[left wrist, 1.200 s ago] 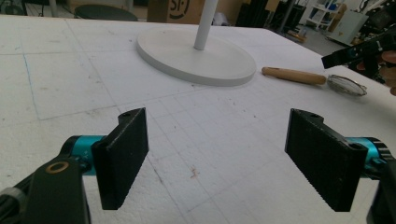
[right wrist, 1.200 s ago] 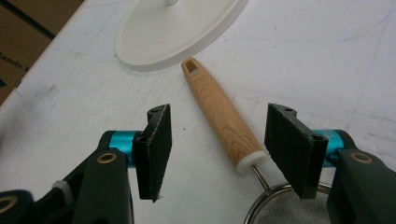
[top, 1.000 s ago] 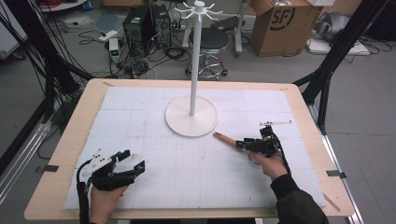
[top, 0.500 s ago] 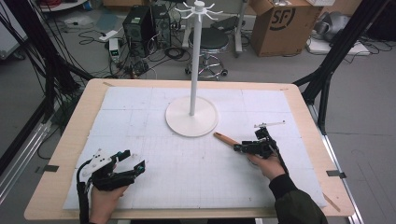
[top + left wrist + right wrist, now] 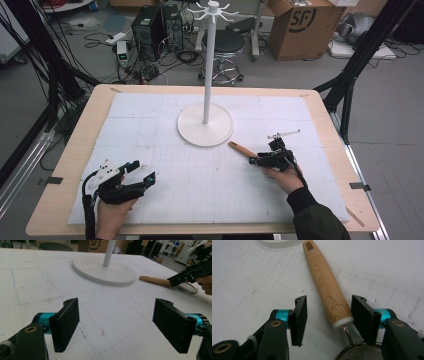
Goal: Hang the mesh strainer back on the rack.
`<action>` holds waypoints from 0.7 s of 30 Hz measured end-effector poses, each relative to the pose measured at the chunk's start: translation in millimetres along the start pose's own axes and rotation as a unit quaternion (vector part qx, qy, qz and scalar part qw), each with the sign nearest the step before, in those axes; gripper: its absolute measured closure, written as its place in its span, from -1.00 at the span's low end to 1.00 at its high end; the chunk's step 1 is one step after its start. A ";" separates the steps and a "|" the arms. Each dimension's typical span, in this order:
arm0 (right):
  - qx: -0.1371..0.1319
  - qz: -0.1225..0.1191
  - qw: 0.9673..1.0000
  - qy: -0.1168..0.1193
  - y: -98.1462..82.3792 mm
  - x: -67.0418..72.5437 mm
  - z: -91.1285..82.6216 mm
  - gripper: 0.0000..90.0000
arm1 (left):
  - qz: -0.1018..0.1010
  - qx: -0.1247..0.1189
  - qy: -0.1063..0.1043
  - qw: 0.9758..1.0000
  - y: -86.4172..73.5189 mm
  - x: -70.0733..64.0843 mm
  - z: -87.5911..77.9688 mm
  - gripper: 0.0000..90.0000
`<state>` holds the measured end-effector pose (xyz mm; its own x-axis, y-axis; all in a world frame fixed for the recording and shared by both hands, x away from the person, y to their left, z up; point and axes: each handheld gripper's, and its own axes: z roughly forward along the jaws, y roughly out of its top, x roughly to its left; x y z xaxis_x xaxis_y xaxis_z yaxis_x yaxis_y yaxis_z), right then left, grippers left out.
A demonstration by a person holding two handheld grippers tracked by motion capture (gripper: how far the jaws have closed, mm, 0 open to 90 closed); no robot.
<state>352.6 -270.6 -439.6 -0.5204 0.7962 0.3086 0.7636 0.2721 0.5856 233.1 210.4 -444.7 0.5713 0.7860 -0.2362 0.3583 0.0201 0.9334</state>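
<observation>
Wooden handle (image 5: 327,285) of the strainer sits between the right gripper's (image 5: 328,316) half-spread, just-closing fingers, so center it first; left gripper's (image 5: 122,325) fingers are wide open.

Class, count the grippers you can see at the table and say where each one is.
2. The left gripper rests near the table's front left; the right gripper is at the right, around the strainer's wooden handle.

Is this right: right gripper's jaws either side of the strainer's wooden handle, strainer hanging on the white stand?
Not quite. The strainer lies flat on the table mat beside the white stand, not hanging on it. The right gripper view shows the right gripper with its jaws either side of the wooden handle, just closing.
</observation>
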 end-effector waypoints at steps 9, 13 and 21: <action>0.034 -0.054 0.997 -0.042 3.4 19.7 5.9 0.17 | 0.000 0.000 -0.001 1.000 -0.1 -0.7 1.1 -0.51; 0.034 -0.066 0.996 -0.057 3.2 19.9 6.5 0.34 | 0.003 0.001 -0.001 1.000 0.0 -1.6 1.4 -0.51; 0.038 -0.093 0.992 -0.074 2.7 23.5 8.6 0.37 | 0.005 0.002 -0.002 1.000 0.2 -2.4 1.9 -0.51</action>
<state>345.7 -246.5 -437.2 -0.5977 0.7972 0.0846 0.6893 0.4571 0.5621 233.2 207.4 -444.5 0.5786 0.7831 -0.2280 0.3556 0.0093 0.9346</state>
